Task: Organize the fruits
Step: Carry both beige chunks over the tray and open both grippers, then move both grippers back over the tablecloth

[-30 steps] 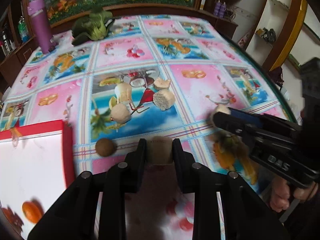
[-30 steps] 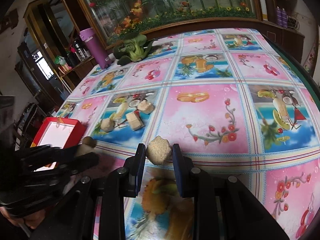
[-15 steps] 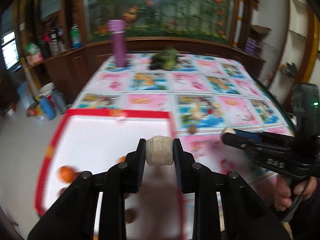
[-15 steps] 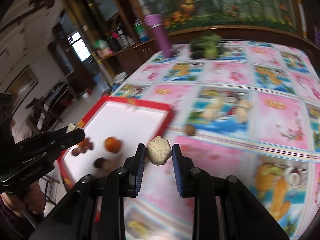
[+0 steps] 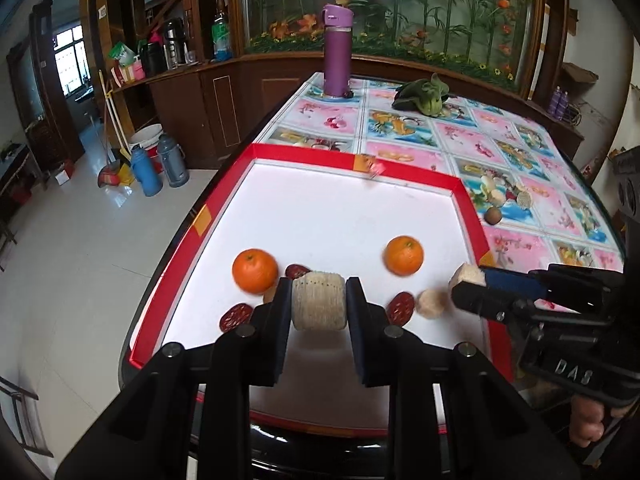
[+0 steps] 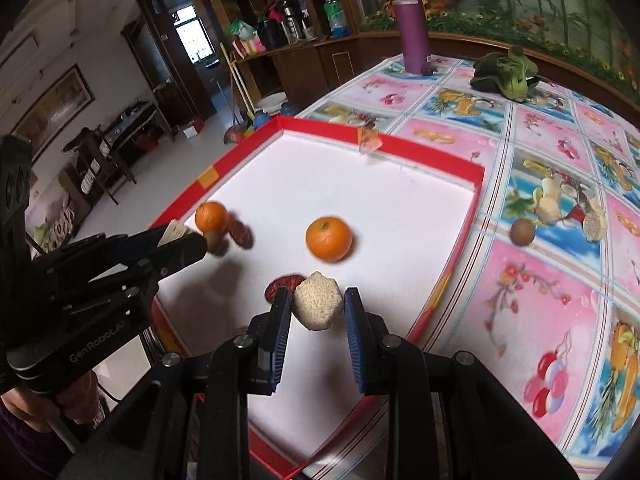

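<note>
My left gripper [image 5: 319, 302] is shut on a pale cylindrical fruit piece [image 5: 319, 300], held above the near part of the red-rimmed white tray [image 5: 344, 164]. My right gripper [image 6: 318, 308] is shut on a pale angular fruit chunk [image 6: 318, 300] above the tray's near right part [image 6: 452, 280]; it also shows in the left wrist view [image 5: 466, 280]. In the tray lie two oranges [image 5: 255, 271] [image 5: 404, 255], dark red slices [image 5: 401, 307] and a pale round piece [image 5: 430, 303]. A kiwi [image 6: 523, 231] and pale fruit pieces [image 6: 592, 224] lie on the tablecloth right of the tray.
A purple bottle [image 5: 337, 50] and a green leafy vegetable [image 5: 424, 94] stand at the table's far end. The table's left edge runs just beyond the tray, with floor and thermos flasks [image 5: 146, 170] below. A wooden cabinet lines the back.
Both grippers have swung left from the tablecloth to above the tray, each still holding its fruit piece. The tray and its oranges have come into full view.
</note>
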The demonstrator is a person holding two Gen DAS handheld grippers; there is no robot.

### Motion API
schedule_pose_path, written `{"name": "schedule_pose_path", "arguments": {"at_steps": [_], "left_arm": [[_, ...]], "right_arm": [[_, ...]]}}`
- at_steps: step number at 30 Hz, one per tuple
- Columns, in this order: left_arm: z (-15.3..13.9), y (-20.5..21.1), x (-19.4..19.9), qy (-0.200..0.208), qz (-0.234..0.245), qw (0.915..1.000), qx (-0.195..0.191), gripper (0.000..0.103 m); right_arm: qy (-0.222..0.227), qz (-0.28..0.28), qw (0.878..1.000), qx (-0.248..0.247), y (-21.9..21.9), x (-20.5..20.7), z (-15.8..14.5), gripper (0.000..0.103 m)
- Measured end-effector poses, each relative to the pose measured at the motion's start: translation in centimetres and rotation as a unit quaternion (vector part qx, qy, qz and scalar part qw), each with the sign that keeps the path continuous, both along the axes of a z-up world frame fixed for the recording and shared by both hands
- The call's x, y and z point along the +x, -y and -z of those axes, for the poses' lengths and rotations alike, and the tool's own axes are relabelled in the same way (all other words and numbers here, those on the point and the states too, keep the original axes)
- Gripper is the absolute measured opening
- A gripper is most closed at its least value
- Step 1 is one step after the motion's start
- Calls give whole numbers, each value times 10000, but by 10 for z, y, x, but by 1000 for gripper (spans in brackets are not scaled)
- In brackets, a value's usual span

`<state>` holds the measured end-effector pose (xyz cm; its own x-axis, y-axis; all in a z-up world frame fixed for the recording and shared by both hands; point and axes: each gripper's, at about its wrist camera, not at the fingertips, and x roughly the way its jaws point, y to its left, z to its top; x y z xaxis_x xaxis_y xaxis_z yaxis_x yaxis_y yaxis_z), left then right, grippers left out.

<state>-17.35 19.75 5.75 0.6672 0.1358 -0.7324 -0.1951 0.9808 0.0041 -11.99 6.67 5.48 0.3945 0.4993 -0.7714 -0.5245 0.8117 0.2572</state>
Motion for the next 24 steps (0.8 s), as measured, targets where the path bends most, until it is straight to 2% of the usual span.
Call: {"name": "schedule_pose_path", "arguments": {"at_steps": [7, 9, 12, 16, 18, 20, 22, 24], "left_arm": [[8, 0, 0, -3, 107, 9999, -2, 29], [9, -1, 5, -42, 93, 9999, 67, 29], [9, -1, 12, -129, 66, 9996, 236, 29], [13, 1, 18, -306, 3, 9987, 410, 29], [16, 3, 22, -426, -45, 9979, 484, 29], [17, 3, 23, -512, -145, 9975, 454, 29], [14, 6, 22, -547, -190, 9975, 411, 30], [6, 10, 21, -472, -279, 9974, 478, 34]], "right_arm": [[-155, 181, 9994, -253, 0, -21, 15, 26], [-120, 197, 9993, -298, -5, -26, 17, 26], [3, 215, 9976, -659, -18, -30, 17, 26], [-135, 148, 9961, -862, -18, -28, 16, 27], [-107, 158, 9969, -767, -7, -28, 6, 27], [143, 246, 9980, -569, 12, -35, -12, 27], [417, 404, 9977, -340, 39, -39, -35, 35], [691, 749, 9948, -55, 70, -44, -55, 47]]}}
